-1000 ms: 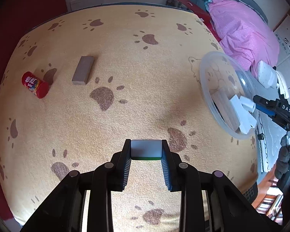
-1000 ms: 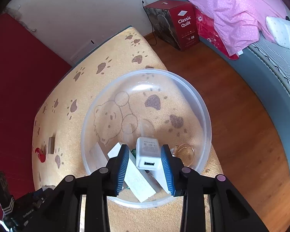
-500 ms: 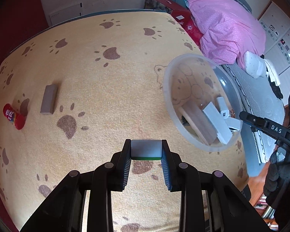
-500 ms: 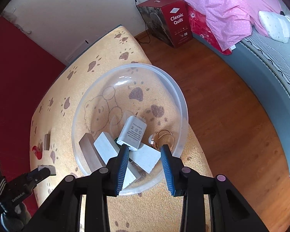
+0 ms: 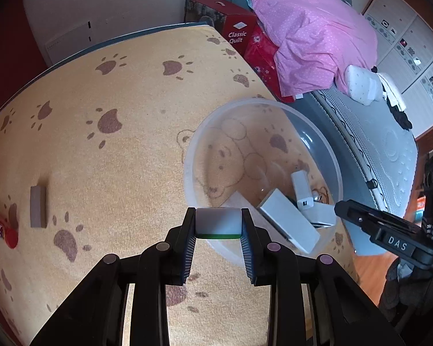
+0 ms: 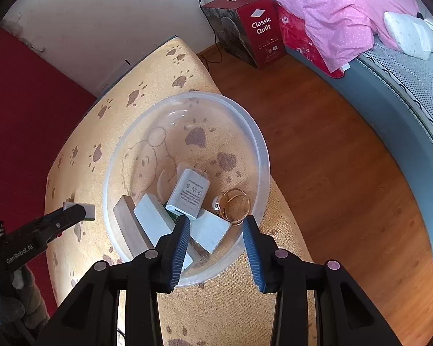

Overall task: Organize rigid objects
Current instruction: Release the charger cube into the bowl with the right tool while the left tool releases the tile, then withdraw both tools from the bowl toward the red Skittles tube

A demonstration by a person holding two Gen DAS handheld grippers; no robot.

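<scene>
Left gripper (image 5: 218,225) clamps a tile (image 5: 218,221); right gripper (image 6: 216,230) opening, empty.

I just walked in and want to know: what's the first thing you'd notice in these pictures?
Probably the big clear bowl on the yellow paw-print cloth, with a white charger, gold rings and some blocks piled inside. Right beside the bowl, the left gripper squeezes a small white tile with a green edge. Behind it all, a bright pink blanket lies on the bed.
</scene>
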